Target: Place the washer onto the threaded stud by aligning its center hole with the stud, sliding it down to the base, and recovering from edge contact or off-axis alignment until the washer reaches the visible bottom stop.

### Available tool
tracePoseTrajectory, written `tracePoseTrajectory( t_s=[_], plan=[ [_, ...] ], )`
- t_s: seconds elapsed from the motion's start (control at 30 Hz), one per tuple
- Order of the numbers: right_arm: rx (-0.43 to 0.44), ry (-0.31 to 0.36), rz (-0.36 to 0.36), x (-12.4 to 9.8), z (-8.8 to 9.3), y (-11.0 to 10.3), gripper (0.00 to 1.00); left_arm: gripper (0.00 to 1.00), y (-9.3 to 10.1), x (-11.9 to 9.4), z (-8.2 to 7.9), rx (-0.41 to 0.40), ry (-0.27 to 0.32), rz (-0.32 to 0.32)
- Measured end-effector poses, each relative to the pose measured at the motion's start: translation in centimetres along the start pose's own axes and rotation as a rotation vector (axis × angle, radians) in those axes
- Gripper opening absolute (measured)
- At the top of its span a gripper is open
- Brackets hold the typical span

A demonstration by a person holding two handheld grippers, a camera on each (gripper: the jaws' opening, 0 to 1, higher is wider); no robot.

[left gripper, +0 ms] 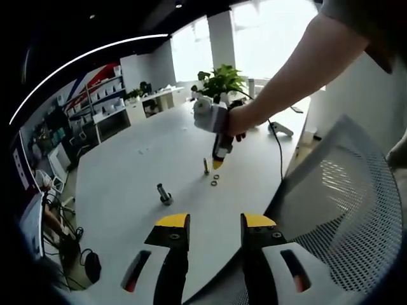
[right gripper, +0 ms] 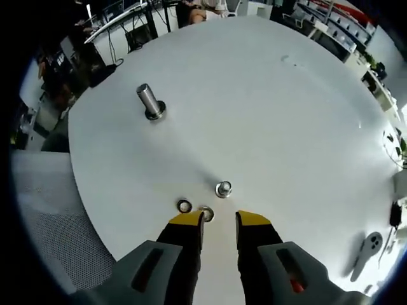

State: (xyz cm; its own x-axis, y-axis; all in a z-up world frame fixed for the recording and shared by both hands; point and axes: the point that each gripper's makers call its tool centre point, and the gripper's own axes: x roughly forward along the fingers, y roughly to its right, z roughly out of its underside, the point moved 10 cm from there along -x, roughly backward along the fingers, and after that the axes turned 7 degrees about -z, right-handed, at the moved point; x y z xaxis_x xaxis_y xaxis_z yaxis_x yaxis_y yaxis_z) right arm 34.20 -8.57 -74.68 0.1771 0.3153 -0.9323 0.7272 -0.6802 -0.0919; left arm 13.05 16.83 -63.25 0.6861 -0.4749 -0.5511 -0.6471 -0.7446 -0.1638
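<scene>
Two small metal washers point(right gripper: 184, 206) point(right gripper: 206, 213) lie on the white table point(right gripper: 267, 114), just beyond my right gripper's point(right gripper: 220, 219) yellow tips. The nearer washer touches or slips under the left tip. A short upright stud point(right gripper: 223, 189) stands right behind them, seen almost end-on. The right gripper is open with nothing between its jaws. In the left gripper view the right gripper point(left gripper: 217, 164), held by a hand, points down over the washers point(left gripper: 214, 183) beside the stud point(left gripper: 206, 166). My left gripper point(left gripper: 215, 222) hovers open and empty, well back from them.
A thicker metal post on a round base point(right gripper: 150, 101) point(left gripper: 165, 194) stands apart, to the left. A mesh chair back point(left gripper: 343, 190) is by the table edge. A white handle-like tool point(right gripper: 367, 248) lies at far right. A potted plant point(left gripper: 219, 79) stands at the table's far end.
</scene>
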Motion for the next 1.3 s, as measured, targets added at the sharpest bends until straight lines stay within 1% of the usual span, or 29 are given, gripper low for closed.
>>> tracePoseTrajectory(
  t_s=[0.07, 0.17, 0.33, 0.5, 1.07, 1.3],
  plan=[
    [0.002, -0.001, 0.001, 0.0, 0.4, 0.1, 0.22, 0.3, 0.1, -0.1, -0.1, 0.0, 0.007, 0.003],
    [0.012, 0.002, -0.003, 0.0, 0.6, 0.1, 0.22, 0.3, 0.1, 0.0, 0.0, 0.005, -0.001, 0.002],
    [0.013, -0.001, -0.002, -0.2, 1.2, -0.2, 0.22, 0.3, 0.1, -0.1, 0.0, 0.004, 0.004, 0.0],
    [-0.008, -0.019, -0.002, -0.2, 1.6, -0.5, 0.22, 0.3, 0.1, -0.1, -0.1, 0.004, 0.008, -0.001],
    [-0.009, -0.011, -0.015, -0.2, 2.1, -1.3, 0.24, 0.3, 0.0, -0.1, 0.0, 0.003, 0.004, -0.013],
    [-0.004, -0.023, -0.02, 0.3, 3.1, -1.2, 0.24, 0.3, -0.1, -0.1, 0.0, 0.004, 0.002, -0.02]
  ],
)
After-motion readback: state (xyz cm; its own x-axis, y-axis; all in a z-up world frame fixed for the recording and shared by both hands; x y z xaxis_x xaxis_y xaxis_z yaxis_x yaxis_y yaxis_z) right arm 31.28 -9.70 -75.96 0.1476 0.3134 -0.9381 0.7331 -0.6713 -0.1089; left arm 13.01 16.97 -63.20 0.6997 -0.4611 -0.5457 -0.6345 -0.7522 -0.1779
